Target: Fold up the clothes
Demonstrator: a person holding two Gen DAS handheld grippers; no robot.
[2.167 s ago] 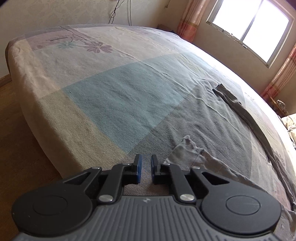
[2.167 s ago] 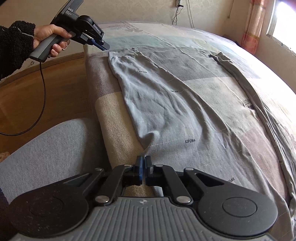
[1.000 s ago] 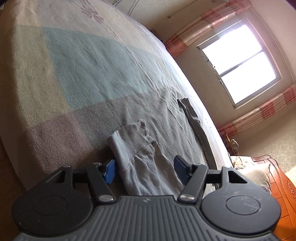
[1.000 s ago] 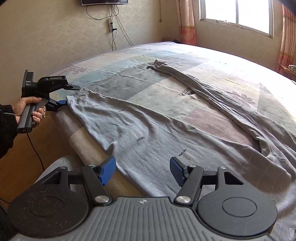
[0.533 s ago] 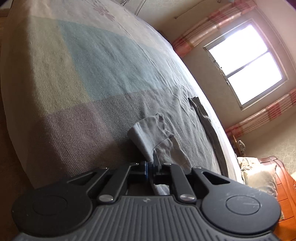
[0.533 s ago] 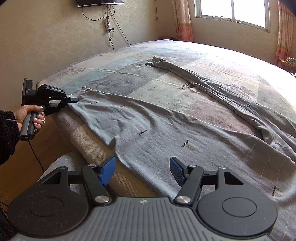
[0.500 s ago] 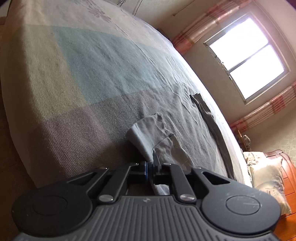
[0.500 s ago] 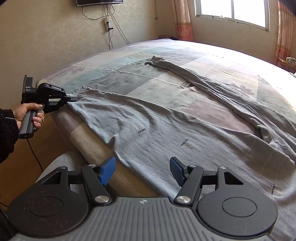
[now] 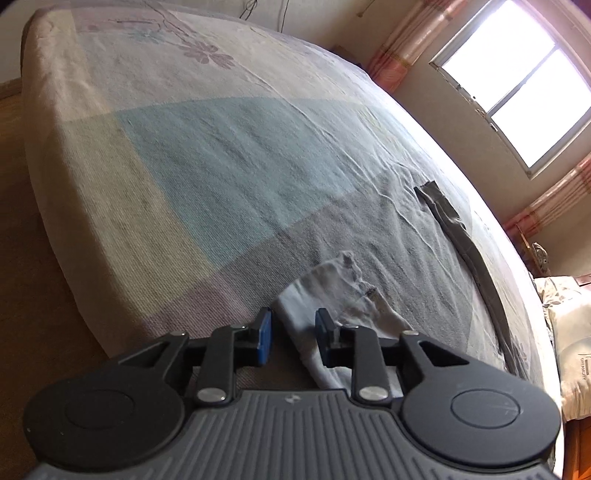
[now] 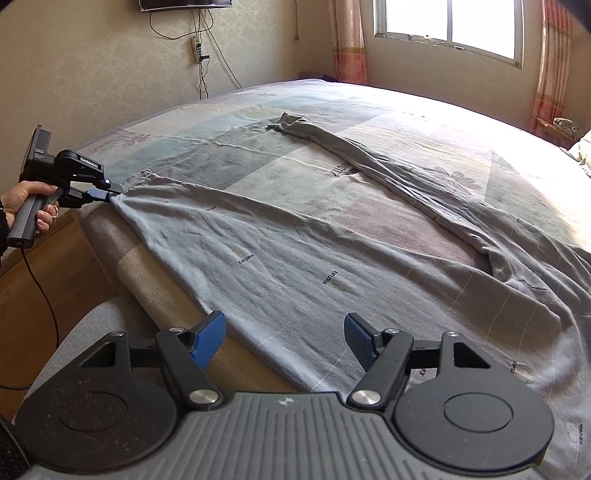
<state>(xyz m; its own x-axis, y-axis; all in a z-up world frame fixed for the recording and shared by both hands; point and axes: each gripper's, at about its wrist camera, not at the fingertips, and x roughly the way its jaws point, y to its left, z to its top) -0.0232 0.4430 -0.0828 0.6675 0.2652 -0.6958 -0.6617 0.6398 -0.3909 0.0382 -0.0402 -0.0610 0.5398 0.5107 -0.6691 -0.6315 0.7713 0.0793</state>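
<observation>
A pale grey cotton pair of trousers [image 10: 295,266] lies spread flat along the near edge of a wide bed with a patchwork blue, grey and beige cover [image 9: 229,155]. The left gripper [image 9: 291,334], jaws parted, straddles one cuff. The right gripper [image 10: 284,338] hangs spread wide above the cloth. Beyond stand a bright window [image 10: 448,24] and pink curtains [image 10: 550,62].

I see a wide bed [image 10: 424,122] covered by a patchwork sheet [image 9: 221,155] of blue, grey, beige and mauve squares with faded flower prints. Directly on it lies 1 pair of grey trousers [image 10: 295,266], spread flat, 1 leg along the near edge, the other angled toward the far side. A pillow [image 9: 569,321] rests at the head end.
</observation>
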